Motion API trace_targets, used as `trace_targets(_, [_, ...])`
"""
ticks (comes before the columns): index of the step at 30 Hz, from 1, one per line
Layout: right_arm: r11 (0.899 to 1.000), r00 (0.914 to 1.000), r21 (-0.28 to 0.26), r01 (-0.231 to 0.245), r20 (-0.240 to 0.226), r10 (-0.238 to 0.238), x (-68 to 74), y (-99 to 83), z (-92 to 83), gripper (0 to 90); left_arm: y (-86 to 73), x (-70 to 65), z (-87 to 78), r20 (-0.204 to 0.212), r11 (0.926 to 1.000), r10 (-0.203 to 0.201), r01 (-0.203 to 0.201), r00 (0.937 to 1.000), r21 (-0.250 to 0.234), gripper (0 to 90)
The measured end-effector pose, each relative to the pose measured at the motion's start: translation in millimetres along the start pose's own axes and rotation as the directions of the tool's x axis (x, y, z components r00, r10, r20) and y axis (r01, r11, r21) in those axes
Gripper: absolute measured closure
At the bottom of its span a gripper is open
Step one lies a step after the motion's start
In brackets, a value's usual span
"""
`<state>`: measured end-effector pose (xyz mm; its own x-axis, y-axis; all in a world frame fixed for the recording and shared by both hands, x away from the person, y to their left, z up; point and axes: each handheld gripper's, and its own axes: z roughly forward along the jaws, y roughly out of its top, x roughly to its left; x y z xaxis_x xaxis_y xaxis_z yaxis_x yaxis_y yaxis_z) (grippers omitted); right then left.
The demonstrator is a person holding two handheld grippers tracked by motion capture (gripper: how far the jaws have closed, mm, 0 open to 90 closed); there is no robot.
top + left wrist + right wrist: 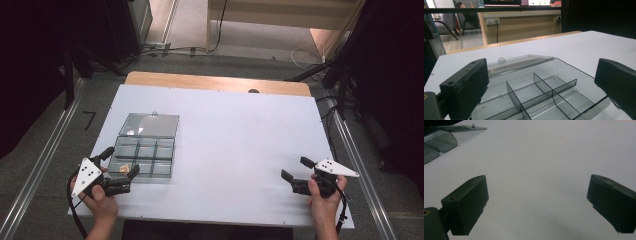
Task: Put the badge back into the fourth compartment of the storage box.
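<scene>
A smoky clear compartment box [145, 156] lies on the left of the white table, its lid [149, 125] folded flat behind it. A small orange-brown piece [123, 167] rests in the front-left compartment. My left gripper [120, 162] is open at the box's front-left corner, one jaw on either side of that corner. In the left gripper view the dividers of the box [544, 90] and the lid [524, 62] lie just beyond my left gripper [540, 75]. My right gripper [297, 168] is open over bare table at the front right, and nothing is between its jaws [537, 192]. The box [439, 143] is far off.
The white table top [240, 140] has a wooden strip [215, 82] along its far edge with a dark hole in it. Metal rails run along the floor on both sides, and cables lie at the right. A wooden desk [519, 25] stands beyond the table.
</scene>
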<state>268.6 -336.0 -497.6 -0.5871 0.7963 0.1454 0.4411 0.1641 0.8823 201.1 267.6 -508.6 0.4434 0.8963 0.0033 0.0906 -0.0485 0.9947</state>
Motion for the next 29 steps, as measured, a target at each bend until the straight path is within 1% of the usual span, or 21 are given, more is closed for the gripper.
trace_targets(8, [1.000,0.9997,0.000,-0.021,0.017,0.021,-14.4,-10.3,-13.5,0.0,-0.2,1.4,0.7,0.014,1.0000,-0.009,0.009,0.9999,0.004,0.0])
trace_targets(11, [0.999,0.9985,-0.019,-0.047,0.026,0.048,-21.6,-13.7,-19.5,0.0,-0.2,1.4,0.6,0.015,0.9999,-0.010,0.010,0.9998,0.004,0.0])
trace_targets(13, [0.997,0.9975,-0.047,-0.056,0.040,0.058,-25.2,-15.7,-23.6,0.0,-0.2,1.5,0.6,0.015,0.9999,-0.010,0.010,0.9998,0.003,0.0])
trace_targets(15, [0.996,0.9966,-0.061,-0.062,0.051,0.065,-27.9,-17.5,-26.7,0.0,-0.2,1.7,0.8,0.016,0.9999,-0.011,0.011,0.9998,0.003,0.0])
trace_targets(18, [0.994,0.9968,-0.079,-0.073,0.026,0.075,-30.9,-19.3,-28.6,0.0,-0.2,2.1,1.0,0.015,0.9999,-0.011,0.011,0.9998,0.005,0.0])
trace_targets(19, [0.994,0.9967,-0.078,-0.077,0.021,0.079,-30.8,-19.6,-28.4,0.0,-0.2,2.2,1.1,0.016,0.9999,-0.010,0.010,0.9998,0.005,0.0])
trace_targets(20, [0.995,0.9971,-0.075,-0.072,0.020,0.073,-30.6,-19.9,-27.5,0.0,-0.2,2.3,1.2,0.016,0.9999,-0.011,0.011,0.9998,0.006,0.0])
trace_targets(24, [0.998,0.9977,-0.034,-0.047,0.047,0.049,-26.1,-20.7,-20.9,0.0,-0.3,2.6,1.1,0.018,0.9999,-0.014,0.014,0.9997,0.005,0.0])
trace_targets(25, [0.999,0.9978,-0.031,-0.038,0.052,0.040,-25.2,-20.7,-19.6,0.0,-0.3,2.6,1.1,0.018,0.9999,-0.014,0.014,0.9997,0.005,0.0])
trace_targets(29, [0.999,0.9974,-0.029,-0.036,0.061,0.038,-24.4,-21.3,-17.7,0.0,-0.3,2.4,1.2,0.018,0.9999,-0.015,0.015,0.9997,0.005,0.0])
